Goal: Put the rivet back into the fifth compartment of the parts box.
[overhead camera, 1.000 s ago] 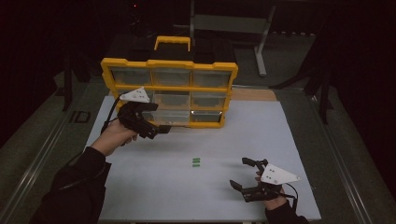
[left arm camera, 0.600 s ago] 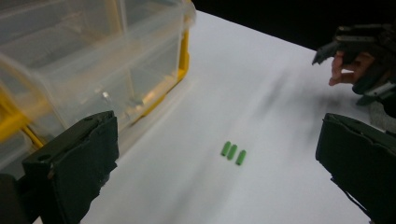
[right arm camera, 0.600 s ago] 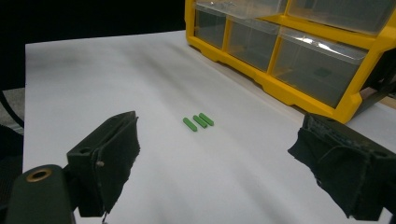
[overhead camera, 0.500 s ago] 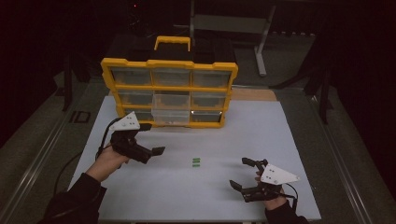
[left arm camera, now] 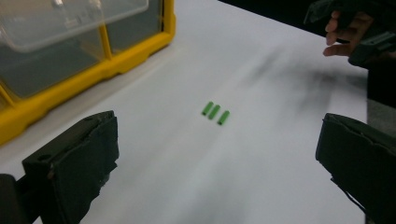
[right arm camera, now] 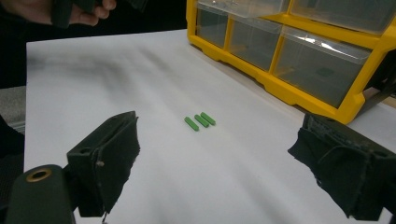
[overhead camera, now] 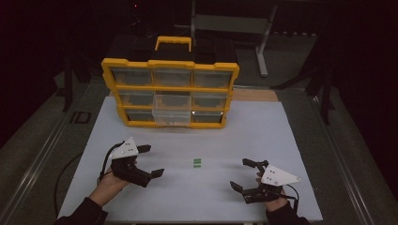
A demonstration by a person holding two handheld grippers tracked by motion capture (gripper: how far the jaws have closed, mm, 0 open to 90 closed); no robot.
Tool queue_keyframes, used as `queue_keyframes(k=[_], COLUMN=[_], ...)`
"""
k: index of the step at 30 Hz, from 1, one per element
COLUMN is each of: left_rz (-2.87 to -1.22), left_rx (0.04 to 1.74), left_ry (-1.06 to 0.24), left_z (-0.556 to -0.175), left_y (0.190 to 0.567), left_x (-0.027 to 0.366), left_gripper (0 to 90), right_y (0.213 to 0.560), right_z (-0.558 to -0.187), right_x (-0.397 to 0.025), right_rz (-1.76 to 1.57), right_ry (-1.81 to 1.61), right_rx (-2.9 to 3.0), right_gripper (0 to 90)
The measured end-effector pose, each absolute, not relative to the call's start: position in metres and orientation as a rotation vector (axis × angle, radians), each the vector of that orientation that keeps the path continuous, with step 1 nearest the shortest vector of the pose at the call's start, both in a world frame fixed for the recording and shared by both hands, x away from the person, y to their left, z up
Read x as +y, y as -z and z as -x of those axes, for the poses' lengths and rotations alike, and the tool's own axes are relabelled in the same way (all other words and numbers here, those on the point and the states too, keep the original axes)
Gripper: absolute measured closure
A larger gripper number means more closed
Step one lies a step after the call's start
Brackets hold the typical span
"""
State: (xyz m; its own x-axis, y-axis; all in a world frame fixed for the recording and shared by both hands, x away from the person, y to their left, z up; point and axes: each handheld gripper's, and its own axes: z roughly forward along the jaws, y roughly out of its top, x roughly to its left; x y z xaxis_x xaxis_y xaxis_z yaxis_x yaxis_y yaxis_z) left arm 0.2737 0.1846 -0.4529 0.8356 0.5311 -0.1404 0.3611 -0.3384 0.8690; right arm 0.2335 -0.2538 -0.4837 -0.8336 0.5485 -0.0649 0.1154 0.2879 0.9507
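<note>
3 short green sticks (overhead camera: 197, 162) lie side by side on the white table top (overhead camera: 281, 140), roughly midway between the 2 grippers and touching neither. In the left gripper view the sticks (left arm camera: 215, 112) sit ahead of the jaws and between their lines, parallel to each other, the nearest 2 almost touching. In the right gripper view the same sticks (right arm camera: 199, 121) lie ahead, again in the gap between the jaws. Left gripper (overhead camera: 149, 161): held in the person's left hand (overhead camera: 111, 182) at the near left of the table, jaws wide apart, nothing between them, pointed toward the sticks. Right gripper (overhead camera: 244, 174): held low at the near right edge, jaws likewise wide apart and empty, pointed toward the sticks from the other side. Both grippers are near the sticks but clearly apart from them. A yellow organizer case (overhead camera: 170, 92) with 9 clear drawers in 3 rows stands upright at the far side of the table, carry handle on top; the middle drawer (overhead camera: 172, 117) of the bottom row juts forward from the frame. The case stands well behind the sticks.
</note>
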Motion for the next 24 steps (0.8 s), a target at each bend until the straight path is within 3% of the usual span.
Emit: queue_keyframes(k=[16, 24], left_rz=[-1.881, -1.857], left_rx=[0.774, 0.846], left_ry=[-0.328, -0.497], left_z=[-0.244, -0.237], left_y=[0.487, 0.5], left_x=[0.203, 0.215], left_gripper=[0.0, 0.0], right_y=[0.483, 0.482], right_z=[-0.233, -0.233], right_x=[-0.253, -0.255], right_rz=[-0.595, -0.595], right_ry=[-1.561, -1.559], right_rx=[2.184, 2.18], right_gripper=[12.3, 12.3])
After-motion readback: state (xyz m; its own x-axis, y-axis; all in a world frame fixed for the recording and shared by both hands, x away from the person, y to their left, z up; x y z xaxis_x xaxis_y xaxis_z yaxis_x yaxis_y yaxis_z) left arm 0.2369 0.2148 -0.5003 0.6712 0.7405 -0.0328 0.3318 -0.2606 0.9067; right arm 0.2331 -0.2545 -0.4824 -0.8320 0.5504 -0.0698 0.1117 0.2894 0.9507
